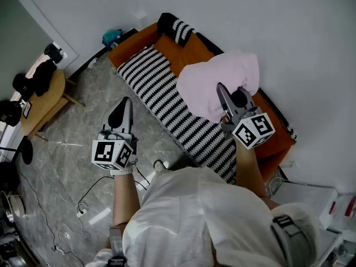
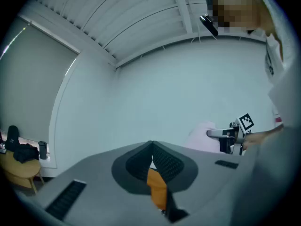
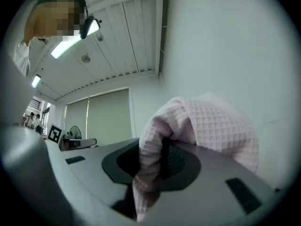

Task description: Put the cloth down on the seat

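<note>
A pink waffle-weave cloth (image 1: pixel 217 82) hangs bunched above the orange sofa seat (image 1: pixel 194 52). My right gripper (image 1: pixel 221 88) is shut on it; in the right gripper view a fold of the cloth (image 3: pixel 207 126) is pinched between the pads and drapes over the right jaw. My left gripper (image 1: pixel 127 100) hangs over the marble floor in front of the sofa, jaws shut with nothing in them. In the left gripper view the jaw tips of that gripper (image 2: pixel 151 142) meet, and the cloth (image 2: pixel 202 135) shows far right beside the other gripper.
A black-and-white striped blanket (image 1: pixel 161 93) covers the sofa's front half, with a striped cushion (image 1: pixel 177 29) at its far end. A round wooden table (image 1: pixel 41 102) with dark items stands left. Cables (image 1: pixel 83 204) trail on the floor. A white box (image 1: pixel 311 196) sits at right.
</note>
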`<state>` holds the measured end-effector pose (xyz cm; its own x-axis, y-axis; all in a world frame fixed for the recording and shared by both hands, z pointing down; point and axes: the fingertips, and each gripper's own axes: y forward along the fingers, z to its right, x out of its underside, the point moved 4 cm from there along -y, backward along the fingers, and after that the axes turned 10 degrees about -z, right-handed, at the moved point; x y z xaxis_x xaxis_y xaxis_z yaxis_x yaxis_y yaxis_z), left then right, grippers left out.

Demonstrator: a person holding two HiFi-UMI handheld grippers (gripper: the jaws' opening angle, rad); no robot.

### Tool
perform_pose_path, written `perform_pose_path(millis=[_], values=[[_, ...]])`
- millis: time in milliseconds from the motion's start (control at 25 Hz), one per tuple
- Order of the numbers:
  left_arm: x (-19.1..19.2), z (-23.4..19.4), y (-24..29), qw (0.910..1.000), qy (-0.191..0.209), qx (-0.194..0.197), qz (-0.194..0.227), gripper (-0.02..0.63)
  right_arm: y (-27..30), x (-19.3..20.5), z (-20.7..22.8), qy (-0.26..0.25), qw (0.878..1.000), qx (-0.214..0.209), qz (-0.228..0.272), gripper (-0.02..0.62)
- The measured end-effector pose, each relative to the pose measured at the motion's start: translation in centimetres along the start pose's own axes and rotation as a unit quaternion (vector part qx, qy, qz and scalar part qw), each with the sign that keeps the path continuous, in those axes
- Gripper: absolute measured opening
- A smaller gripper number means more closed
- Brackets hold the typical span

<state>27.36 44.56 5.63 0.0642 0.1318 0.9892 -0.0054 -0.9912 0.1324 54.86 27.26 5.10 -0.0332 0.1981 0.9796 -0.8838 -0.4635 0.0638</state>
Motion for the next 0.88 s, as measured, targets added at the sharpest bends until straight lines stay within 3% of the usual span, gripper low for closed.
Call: perform_pose_path(millis=[600,880], values=[[0.8,1.1,-0.7,1.0000,-0.002,0.001,-0.006,0.016,-0.5,0.0,0.0,0.003,1.000,-0.005,0.006,0.097],[1.2,1.5,-0.7,1.0000,-0.003,-0.004,-0.008,0.015,-0.8,0.0,0.4,0.036,0.999,-0.022,0.010,0.100]])
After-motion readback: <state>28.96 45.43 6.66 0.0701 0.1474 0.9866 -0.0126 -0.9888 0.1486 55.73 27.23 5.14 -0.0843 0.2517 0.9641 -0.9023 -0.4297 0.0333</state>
